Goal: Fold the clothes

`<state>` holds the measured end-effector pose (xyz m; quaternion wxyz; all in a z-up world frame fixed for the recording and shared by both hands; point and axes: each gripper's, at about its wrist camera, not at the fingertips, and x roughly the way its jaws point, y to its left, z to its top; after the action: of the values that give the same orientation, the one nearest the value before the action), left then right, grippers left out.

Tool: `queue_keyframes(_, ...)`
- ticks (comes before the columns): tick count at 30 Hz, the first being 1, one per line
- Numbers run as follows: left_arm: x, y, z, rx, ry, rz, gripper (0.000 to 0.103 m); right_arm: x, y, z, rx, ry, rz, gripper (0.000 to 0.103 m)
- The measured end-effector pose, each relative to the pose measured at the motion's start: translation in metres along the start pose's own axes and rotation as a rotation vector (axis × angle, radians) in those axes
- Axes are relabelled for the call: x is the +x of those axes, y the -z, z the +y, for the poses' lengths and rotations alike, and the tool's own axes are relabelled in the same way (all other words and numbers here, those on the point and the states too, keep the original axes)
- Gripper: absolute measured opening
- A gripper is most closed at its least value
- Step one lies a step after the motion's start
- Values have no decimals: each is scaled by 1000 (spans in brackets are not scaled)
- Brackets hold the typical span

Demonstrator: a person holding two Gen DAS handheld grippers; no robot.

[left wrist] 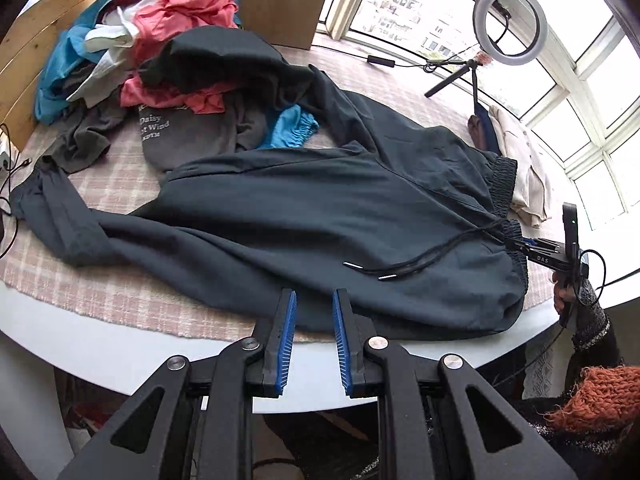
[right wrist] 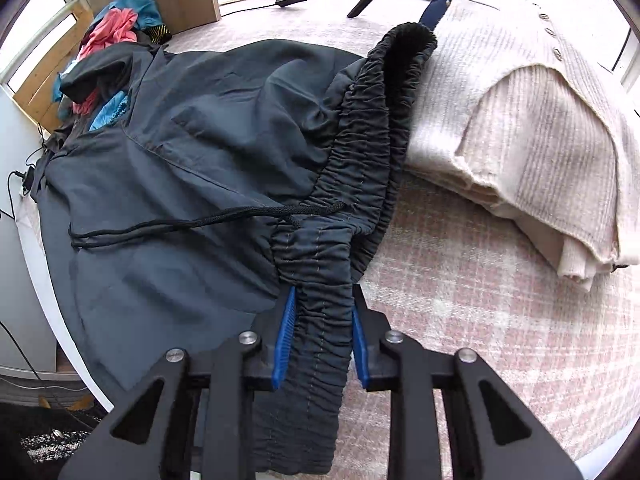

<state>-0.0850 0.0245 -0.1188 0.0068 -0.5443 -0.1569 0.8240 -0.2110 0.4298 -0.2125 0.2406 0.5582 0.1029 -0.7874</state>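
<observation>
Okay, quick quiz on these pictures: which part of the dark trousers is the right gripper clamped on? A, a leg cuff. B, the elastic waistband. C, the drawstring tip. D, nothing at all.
B: in the right wrist view the right gripper has its blue pads pressed on the gathered elastic waistband of the dark trousers, with the drawstring lying free beside it.

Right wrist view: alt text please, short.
The right gripper jaws are shut on the gathered waistband of dark trousers spread over a checked tablecloth. A black drawstring trails left across the fabric; a folded cream knit lies to the right.
</observation>
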Motion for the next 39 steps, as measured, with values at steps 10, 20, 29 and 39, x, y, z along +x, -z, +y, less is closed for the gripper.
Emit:
queue_keyframes(10, -7, -74, 92, -13, -64, -78, 29, -61, 0, 15, 120, 85, -78, 47)
queue_keyframes(20, 84, -222, 133, 378, -213, -49, 34, -81, -16, 88, 296, 96, -114, 52)
queue_keyframes(29, 138, -258, 146, 539, -74, 83, 3, -78, -46, 162, 291, 150, -118, 52)
queue_keyframes(39, -31, -250, 211, 426, -136, -168, 4, -41, -158, 180, 88, 155, -111, 52)
